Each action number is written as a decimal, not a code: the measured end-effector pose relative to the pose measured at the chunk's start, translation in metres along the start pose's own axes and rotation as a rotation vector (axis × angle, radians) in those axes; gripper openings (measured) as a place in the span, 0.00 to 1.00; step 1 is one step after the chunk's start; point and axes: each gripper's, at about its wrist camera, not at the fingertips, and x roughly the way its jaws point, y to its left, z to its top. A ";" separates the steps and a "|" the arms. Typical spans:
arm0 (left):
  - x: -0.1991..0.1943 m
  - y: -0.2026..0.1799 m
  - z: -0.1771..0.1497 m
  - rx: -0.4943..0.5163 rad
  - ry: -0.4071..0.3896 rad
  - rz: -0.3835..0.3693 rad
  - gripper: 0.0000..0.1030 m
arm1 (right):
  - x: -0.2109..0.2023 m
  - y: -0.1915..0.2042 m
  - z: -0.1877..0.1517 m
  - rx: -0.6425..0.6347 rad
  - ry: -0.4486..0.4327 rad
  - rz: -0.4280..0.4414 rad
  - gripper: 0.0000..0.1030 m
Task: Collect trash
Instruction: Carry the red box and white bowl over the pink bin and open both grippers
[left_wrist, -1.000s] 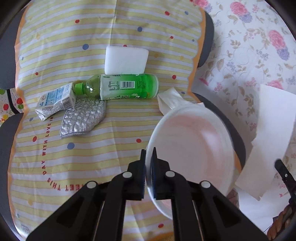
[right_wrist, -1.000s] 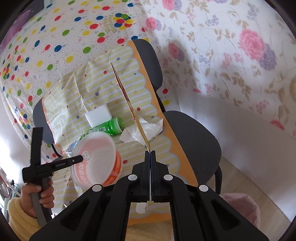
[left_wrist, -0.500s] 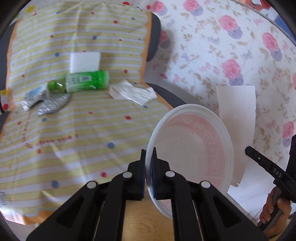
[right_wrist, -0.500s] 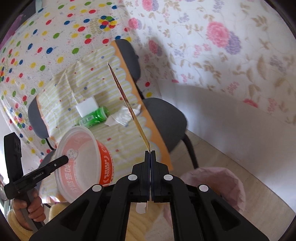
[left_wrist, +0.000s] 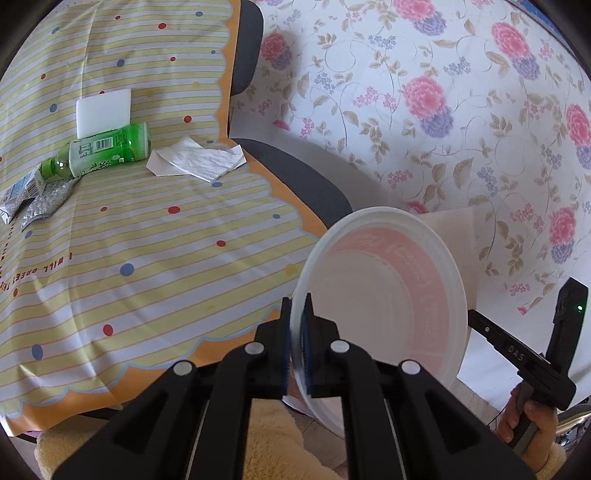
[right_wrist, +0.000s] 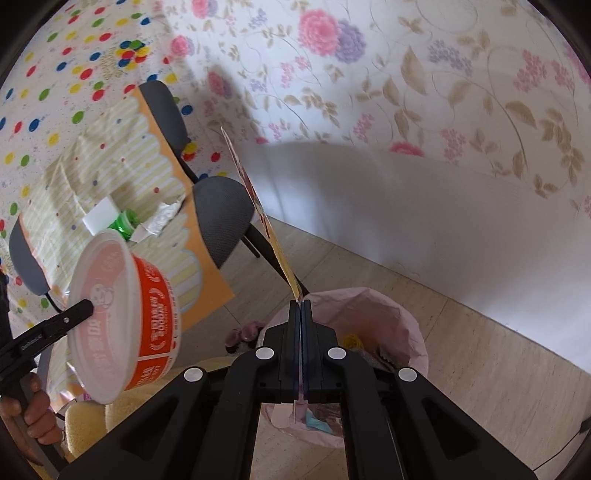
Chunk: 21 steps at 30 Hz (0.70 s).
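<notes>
My left gripper (left_wrist: 298, 306) is shut on the rim of an empty white and orange noodle bowl (left_wrist: 384, 302), held in the air past the chair's edge; the bowl also shows in the right wrist view (right_wrist: 122, 314). My right gripper (right_wrist: 302, 306) is shut on a thin flat paper lid (right_wrist: 258, 214), seen edge-on, above a pink-lined trash bin (right_wrist: 384, 317). On the striped cloth (left_wrist: 147, 240) lie a green bottle (left_wrist: 107, 149), a white tissue (left_wrist: 195, 162), a white foam block (left_wrist: 103, 110), a small carton (left_wrist: 18, 192) and a silver foil pouch (left_wrist: 46, 201).
The cloth covers a grey office chair (left_wrist: 303, 181) against a floral wall (left_wrist: 443, 110). The bin stands on a tiled floor (right_wrist: 480, 350) to the right of the chair and holds some waste. The lid shows pale behind the bowl (left_wrist: 452, 225).
Both grippers have swung right and away from the chair, carrying the bowl and the lid. The trash bin has come into view under the right gripper.
</notes>
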 end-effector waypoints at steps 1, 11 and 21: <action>0.001 -0.001 -0.001 0.004 0.004 0.004 0.03 | 0.009 -0.003 0.000 0.001 0.021 -0.010 0.07; 0.018 -0.010 -0.010 0.038 0.054 0.021 0.03 | 0.008 -0.015 0.003 0.025 0.012 -0.002 0.18; 0.053 -0.048 -0.017 0.116 0.135 -0.090 0.03 | -0.018 -0.018 0.015 0.018 -0.075 0.016 0.18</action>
